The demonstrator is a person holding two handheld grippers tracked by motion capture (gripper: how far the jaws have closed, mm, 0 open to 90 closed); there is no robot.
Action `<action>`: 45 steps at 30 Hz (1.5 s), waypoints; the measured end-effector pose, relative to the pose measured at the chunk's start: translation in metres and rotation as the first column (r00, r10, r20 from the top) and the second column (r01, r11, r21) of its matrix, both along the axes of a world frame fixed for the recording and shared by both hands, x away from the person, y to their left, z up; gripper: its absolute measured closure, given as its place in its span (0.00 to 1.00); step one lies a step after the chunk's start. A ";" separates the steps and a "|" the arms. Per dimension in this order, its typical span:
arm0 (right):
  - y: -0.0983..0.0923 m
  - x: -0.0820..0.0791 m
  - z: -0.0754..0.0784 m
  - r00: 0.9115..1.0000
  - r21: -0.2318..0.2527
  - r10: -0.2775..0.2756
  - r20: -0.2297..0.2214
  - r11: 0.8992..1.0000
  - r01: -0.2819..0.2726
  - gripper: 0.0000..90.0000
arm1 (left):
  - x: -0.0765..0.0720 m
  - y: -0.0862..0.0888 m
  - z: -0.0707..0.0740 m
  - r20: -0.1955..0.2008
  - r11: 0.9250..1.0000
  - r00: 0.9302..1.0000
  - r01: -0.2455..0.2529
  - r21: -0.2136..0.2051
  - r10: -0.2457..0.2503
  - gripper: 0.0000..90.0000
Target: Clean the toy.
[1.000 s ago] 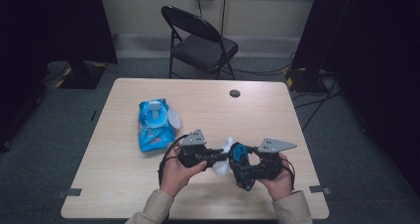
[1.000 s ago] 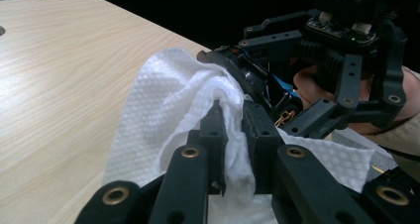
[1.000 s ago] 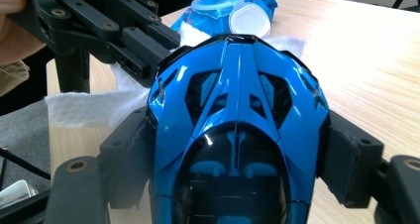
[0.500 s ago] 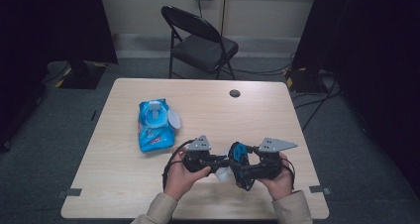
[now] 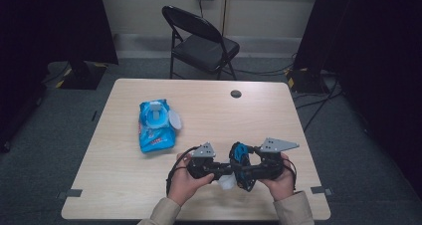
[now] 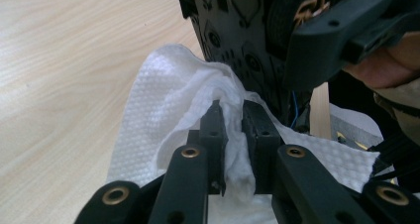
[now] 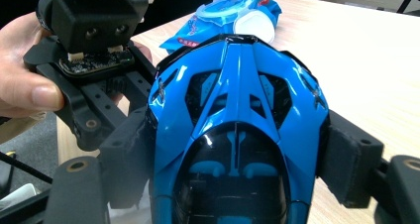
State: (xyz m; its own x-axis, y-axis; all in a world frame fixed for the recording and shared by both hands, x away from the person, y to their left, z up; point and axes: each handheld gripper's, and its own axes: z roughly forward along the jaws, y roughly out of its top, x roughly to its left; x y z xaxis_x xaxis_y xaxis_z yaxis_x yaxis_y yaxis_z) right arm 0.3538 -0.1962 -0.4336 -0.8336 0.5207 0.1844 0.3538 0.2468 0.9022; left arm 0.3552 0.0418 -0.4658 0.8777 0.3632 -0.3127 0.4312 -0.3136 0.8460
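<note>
Lying on the desk (image 5: 119, 185), an open wet-wipe pack (image 5: 156, 126) is left unmoved since the earlier frame. A blue toy car (image 7: 236, 130) is clamped by the right tongs (image 7: 237, 154). Lowered since then, the left tongs (image 6: 234, 130) are pinched on a white wipe (image 6: 163, 115) against the car.
</note>
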 end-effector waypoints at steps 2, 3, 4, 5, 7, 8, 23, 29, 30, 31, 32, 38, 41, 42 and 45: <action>0.000 0.000 -0.001 1.000 -0.002 0.001 -0.004 1.000 -0.001 0.27 | -0.001 -0.001 -0.002 0.000 1.000 1.000 0.001 0.008 -0.001 0.90; 0.000 0.000 -0.001 1.000 -0.003 0.002 -0.004 1.000 -0.002 0.27 | -0.001 -0.002 -0.004 -0.004 1.000 1.000 0.008 0.014 -0.008 0.90; 0.000 0.000 -0.001 1.000 -0.002 0.001 -0.002 1.000 -0.001 0.27 | -0.002 -0.002 -0.005 -0.004 1.000 1.000 0.010 0.019 -0.009 0.90; 0.001 0.000 -0.001 1.000 -0.001 0.002 -0.004 1.000 -0.002 0.27 | -0.002 -0.003 -0.006 -0.002 1.000 1.000 0.014 0.024 -0.014 0.90; 0.001 0.000 0.000 1.000 0.001 0.001 -0.001 1.000 -0.001 0.27 | -0.003 -0.004 -0.008 -0.006 1.000 1.000 0.018 0.026 -0.018 0.90; 0.001 0.000 0.000 1.000 0.003 0.003 -0.003 1.000 -0.003 0.27 | -0.003 -0.005 -0.009 -0.009 0.999 1.000 0.022 0.028 -0.022 0.90; 0.000 0.000 0.001 1.000 0.001 0.000 0.001 1.000 0.000 0.27 | -0.008 -0.012 -0.024 -0.036 0.996 0.998 0.055 0.073 -0.052 0.90; -0.001 0.000 0.001 1.000 -0.003 -0.004 -0.001 1.000 0.004 0.27 | -0.007 -0.006 -0.022 -0.039 0.996 0.998 0.043 0.079 -0.040 0.89; -0.001 0.000 0.001 1.000 -0.002 -0.004 0.000 1.000 0.004 0.27 | -0.006 -0.003 -0.020 -0.037 0.996 0.999 0.038 0.078 -0.035 0.89; -0.001 0.001 0.000 1.000 -0.001 -0.006 0.000 1.000 0.006 0.27 | -0.005 0.000 -0.018 -0.030 0.996 0.999 0.029 0.079 -0.027 0.89; -0.002 0.001 0.000 1.000 -0.003 -0.006 -0.003 1.000 0.006 0.27 | -0.004 0.003 -0.016 -0.028 0.997 0.999 0.022 0.078 -0.020 0.89; -0.003 0.002 -0.003 1.000 -0.010 -0.014 -0.006 1.000 0.014 0.27 | 0.003 0.018 -0.001 -0.003 0.998 1.000 -0.020 0.065 0.020 0.89; -0.003 0.001 -0.003 1.000 -0.010 -0.015 -0.004 1.000 0.015 0.27 | 0.007 0.025 0.009 0.016 0.998 0.999 -0.040 0.053 0.039 0.89; -0.003 0.001 -0.003 1.000 -0.008 -0.013 -0.005 1.000 0.012 0.27 | 0.008 0.027 0.012 0.023 0.998 0.999 -0.046 0.050 0.045 0.89; -0.004 0.002 -0.004 1.000 -0.012 -0.015 -0.010 1.000 0.015 0.27 | 0.012 0.034 0.024 0.042 0.997 0.997 -0.067 0.024 0.066 0.89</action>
State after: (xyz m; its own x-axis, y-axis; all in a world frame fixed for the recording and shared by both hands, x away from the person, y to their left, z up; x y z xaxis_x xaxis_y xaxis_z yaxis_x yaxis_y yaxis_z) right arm 0.3554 -0.2000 -0.4378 -0.8238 0.5354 0.1864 0.3664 0.2520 0.8957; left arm 0.3668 0.0754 -0.4417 0.8632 0.4286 -0.2668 0.4169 -0.3072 0.8555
